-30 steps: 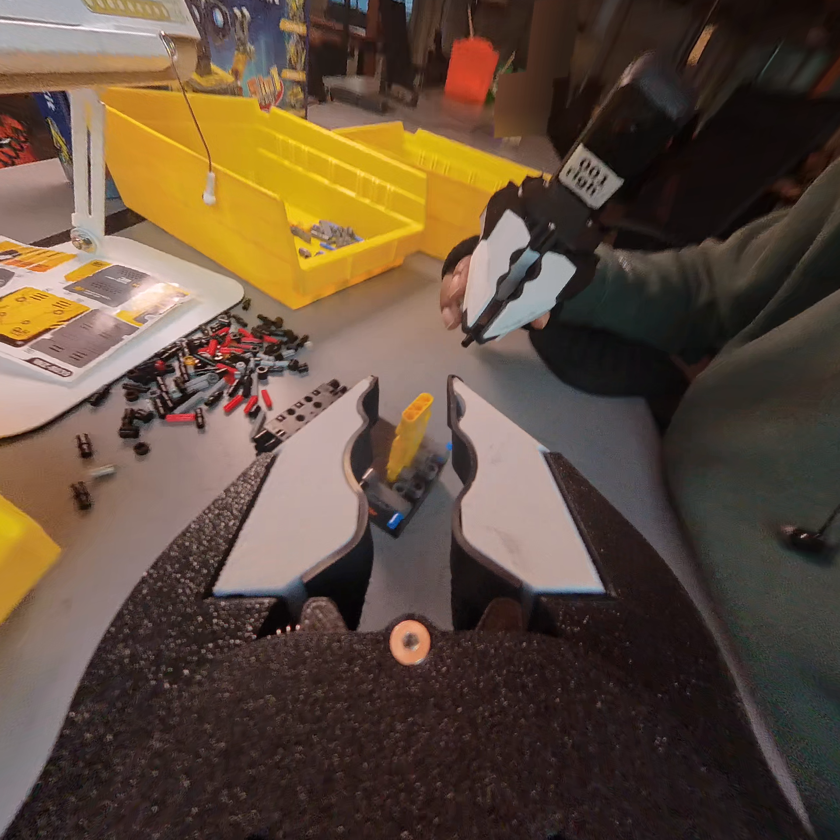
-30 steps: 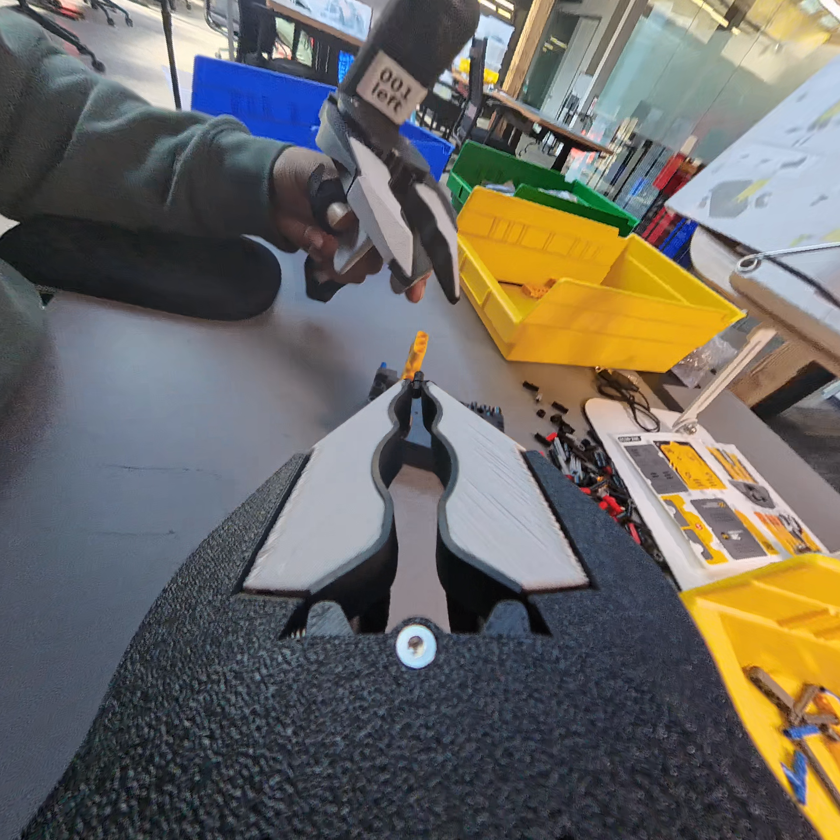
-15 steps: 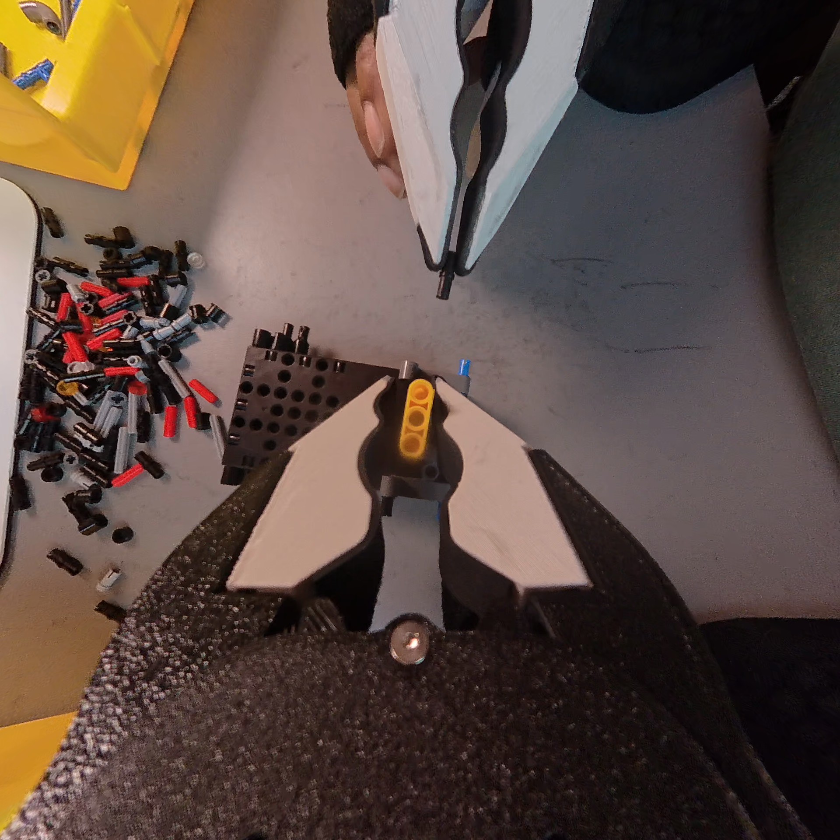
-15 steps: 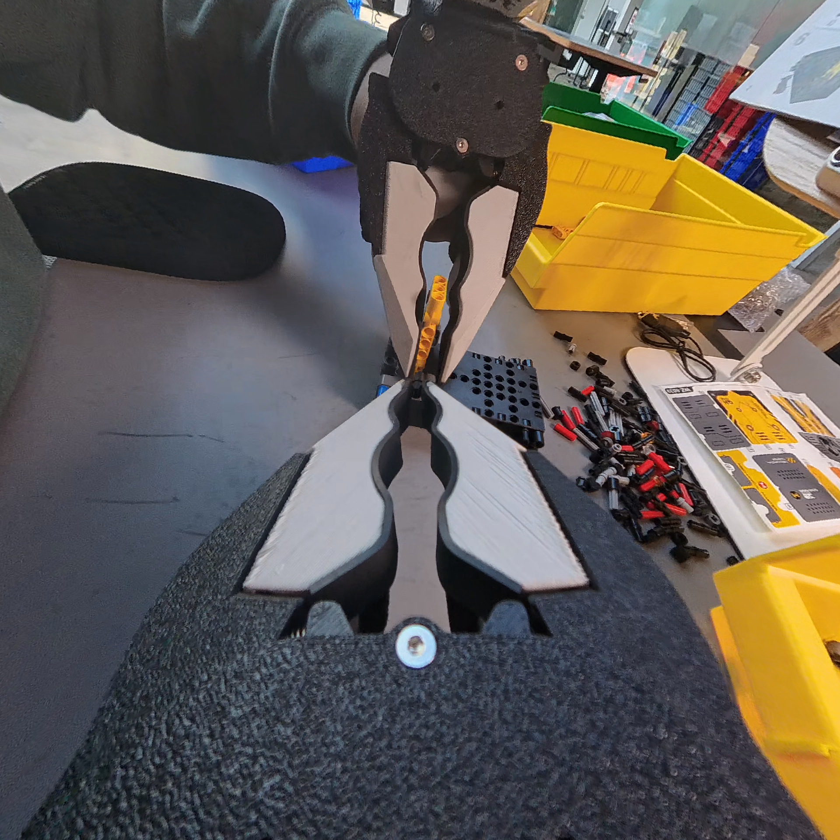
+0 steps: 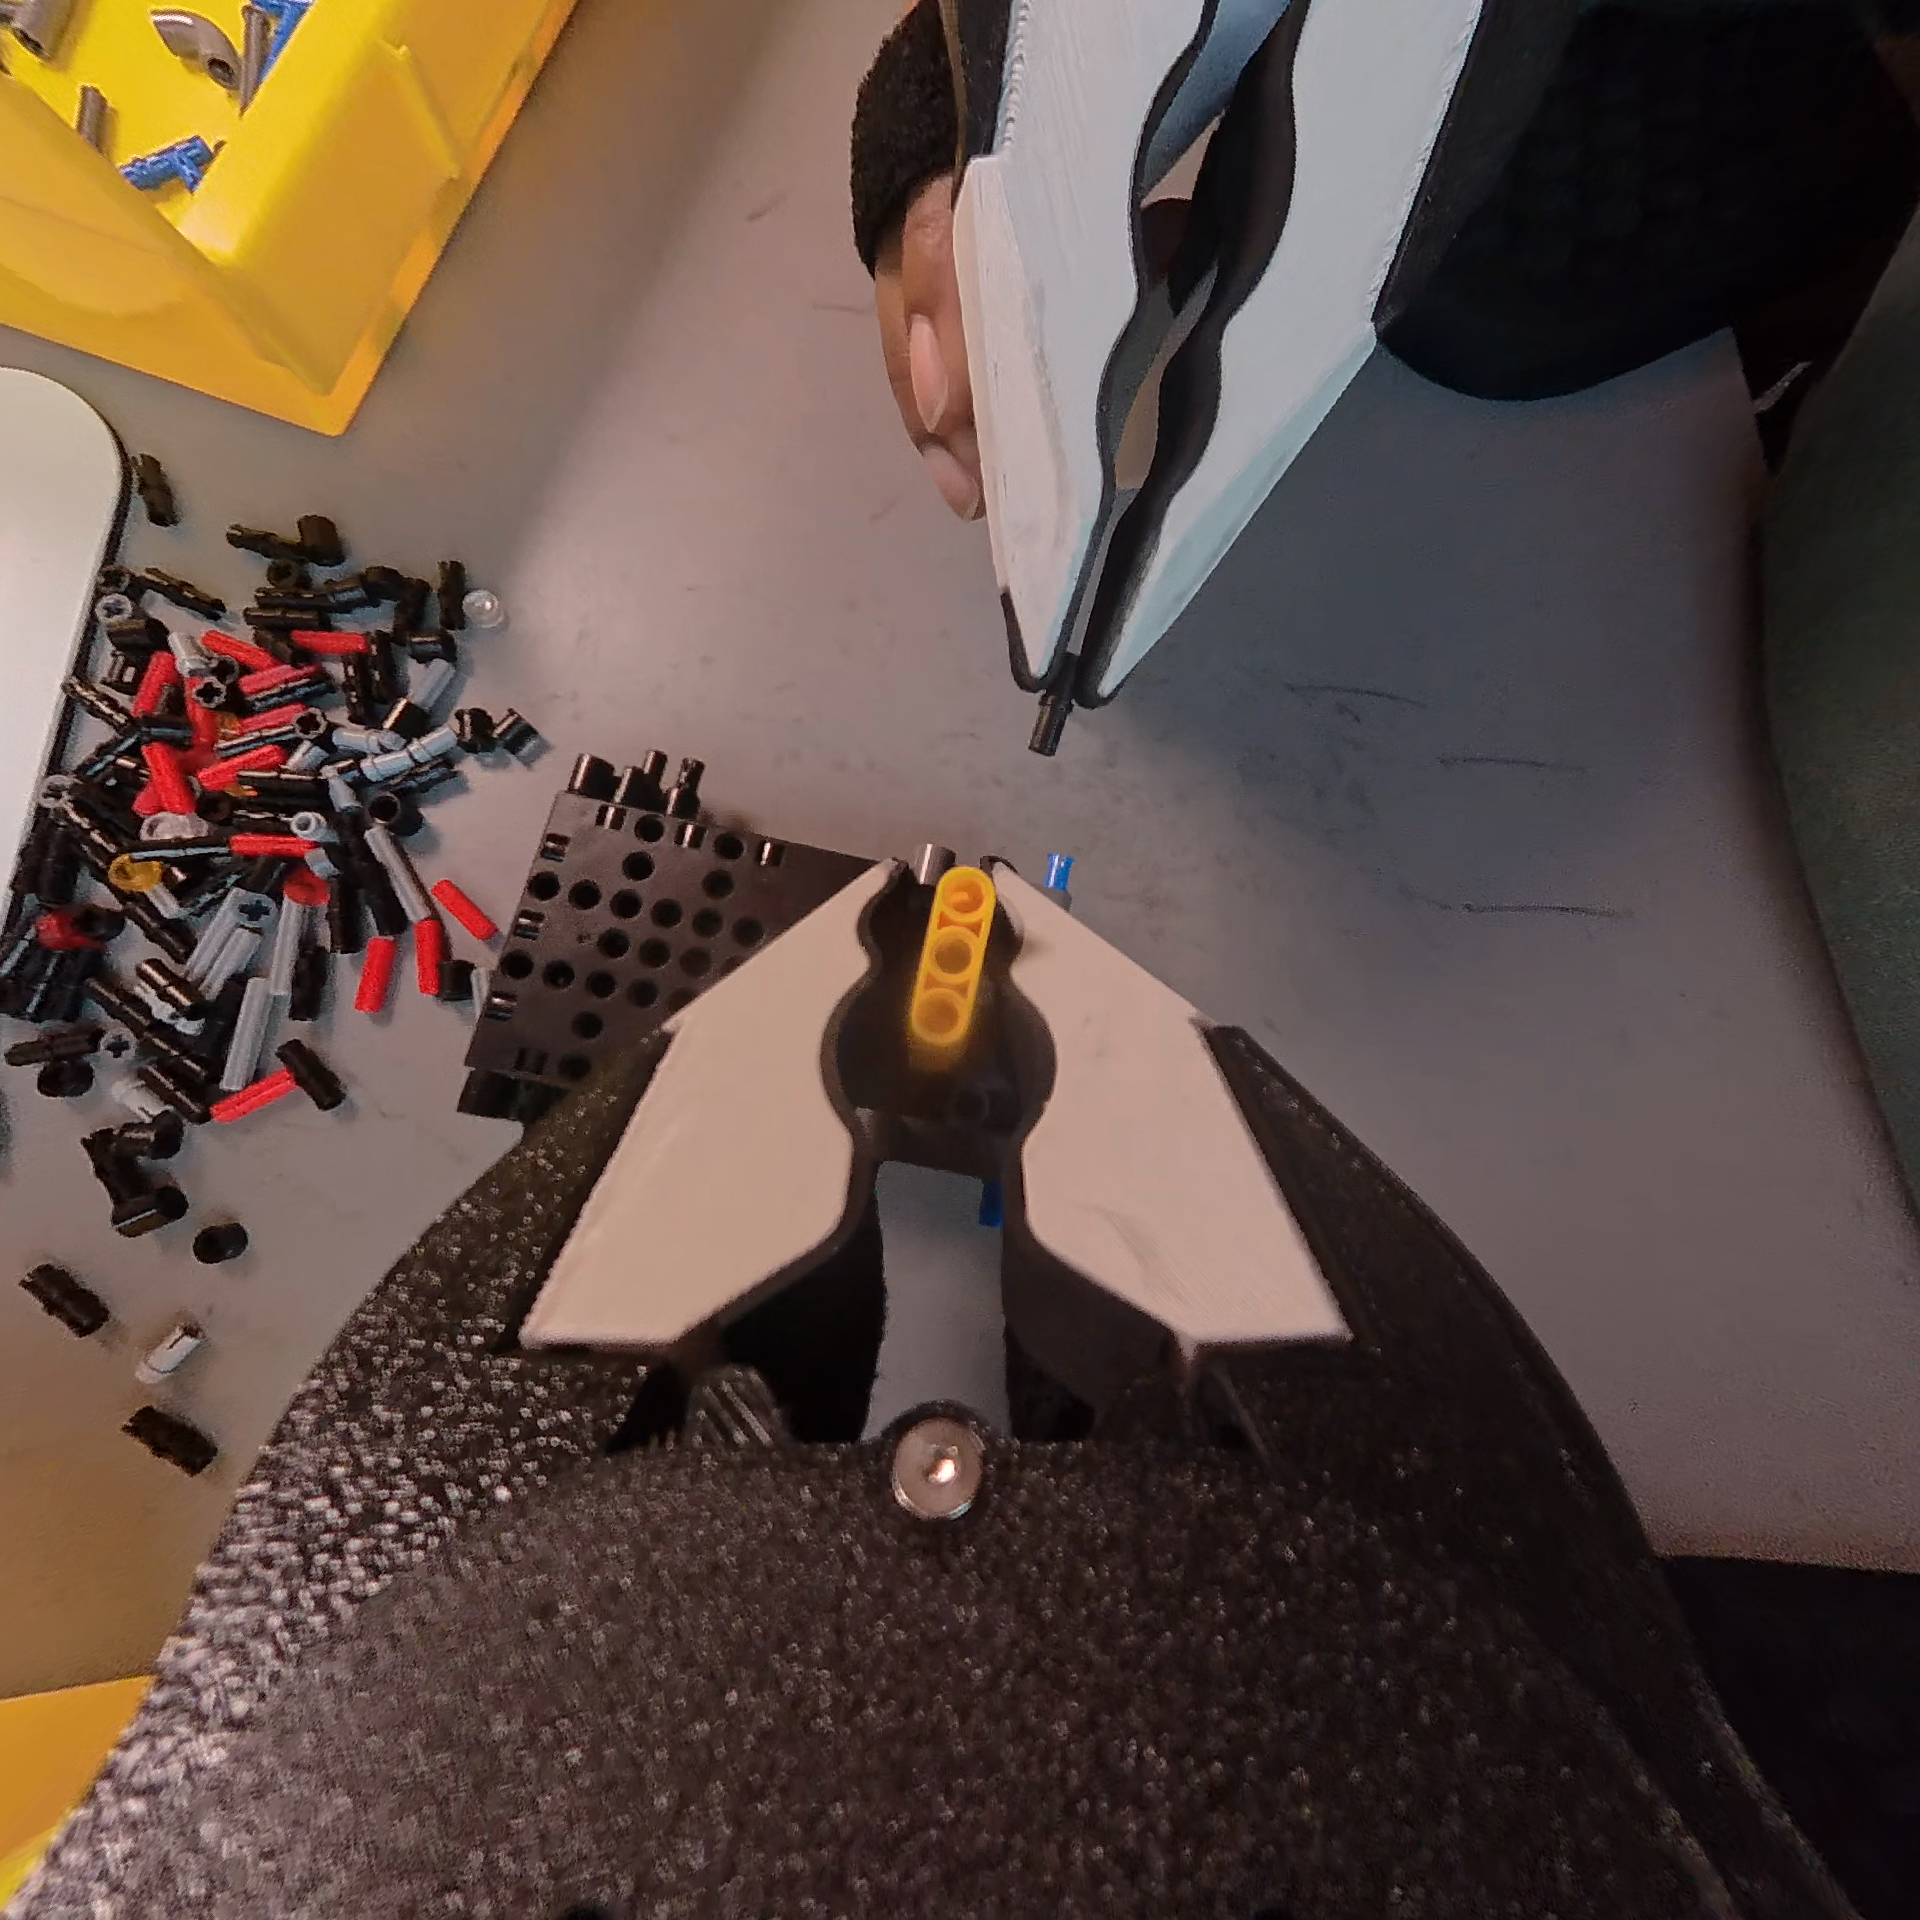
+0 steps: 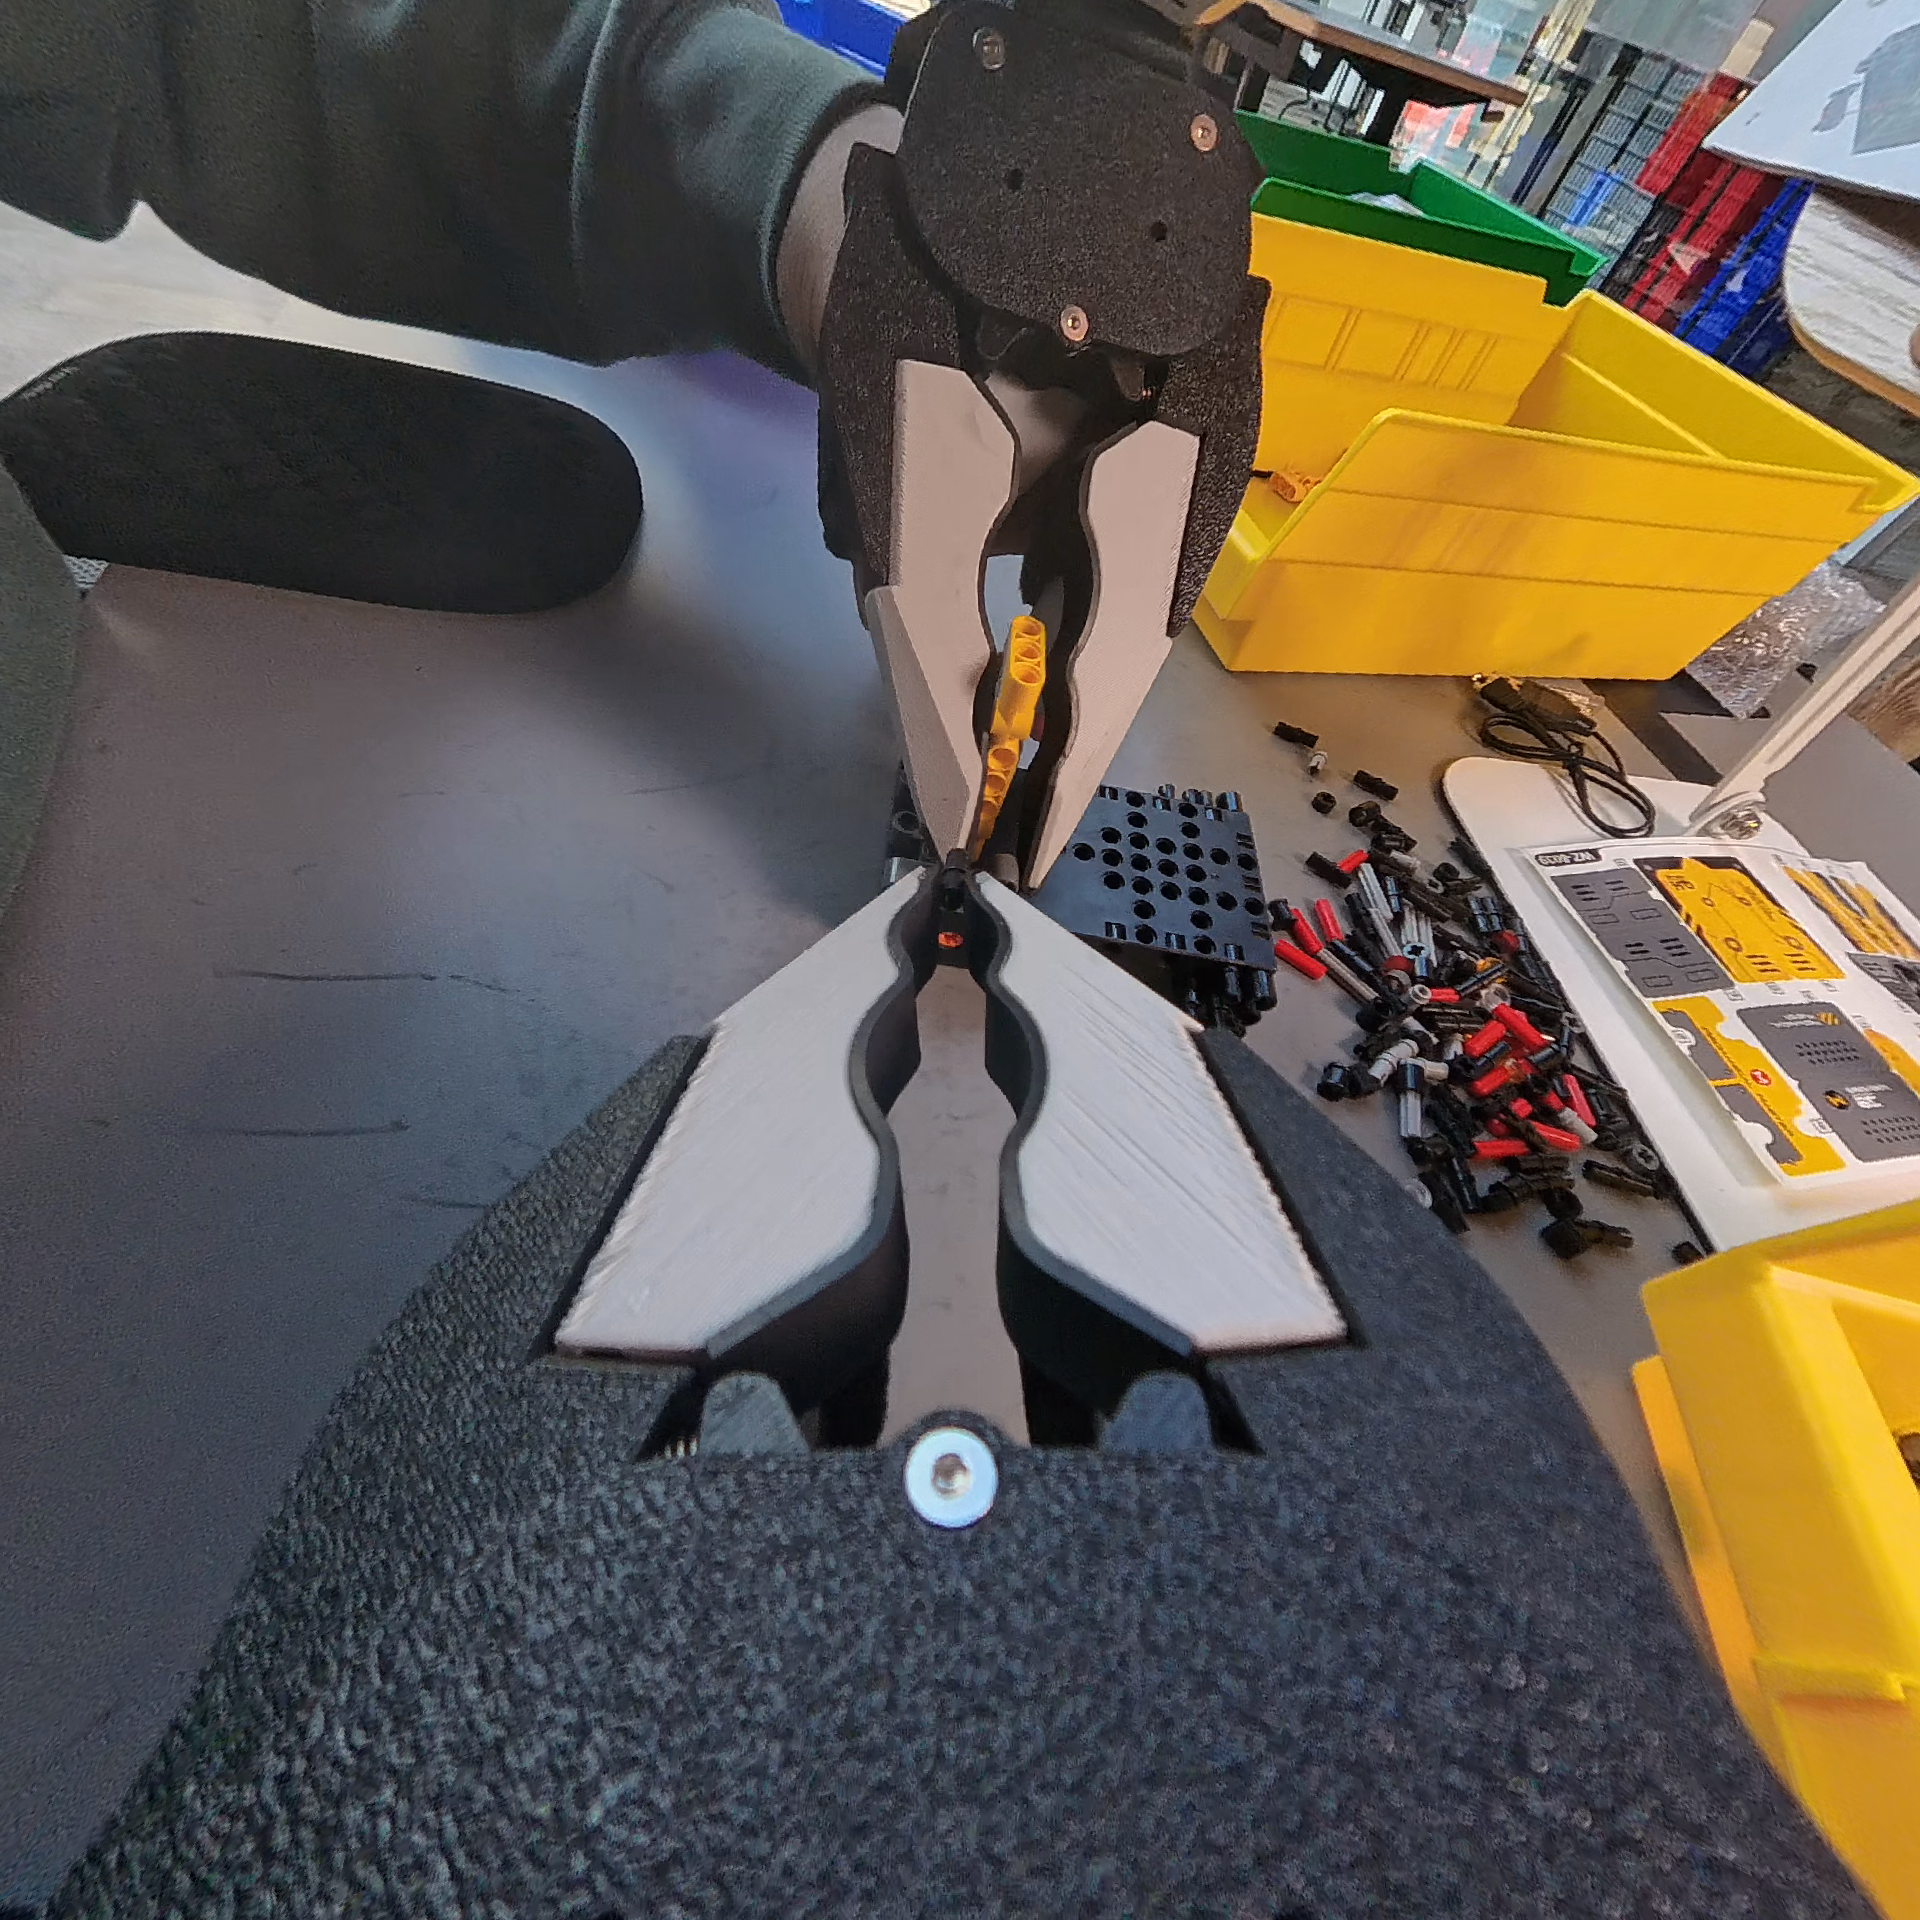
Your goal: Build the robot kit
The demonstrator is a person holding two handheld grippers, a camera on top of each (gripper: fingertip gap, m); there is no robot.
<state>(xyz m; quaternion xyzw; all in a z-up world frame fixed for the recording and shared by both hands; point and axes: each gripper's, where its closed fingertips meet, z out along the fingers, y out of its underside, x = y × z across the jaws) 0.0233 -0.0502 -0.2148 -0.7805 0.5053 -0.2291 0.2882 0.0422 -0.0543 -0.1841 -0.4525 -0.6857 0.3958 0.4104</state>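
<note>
Surface: grey table [image 5: 1455, 1039], loose pegs [image 5: 239, 831] piled left.
Hidden: base of yellow beam [image 5: 954, 961] masked by left gripper [image 5: 951, 883].
Left gripper: clenched around beam assembly.
Right gripper [image 6: 951, 883]: pinched on black pin [image 5: 1049, 717], above the beam, apart.

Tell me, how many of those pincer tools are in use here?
2. The left gripper straddles the upright yellow beam; the right gripper, just beyond it, pinches a small black pin. None looks hidden.
</note>
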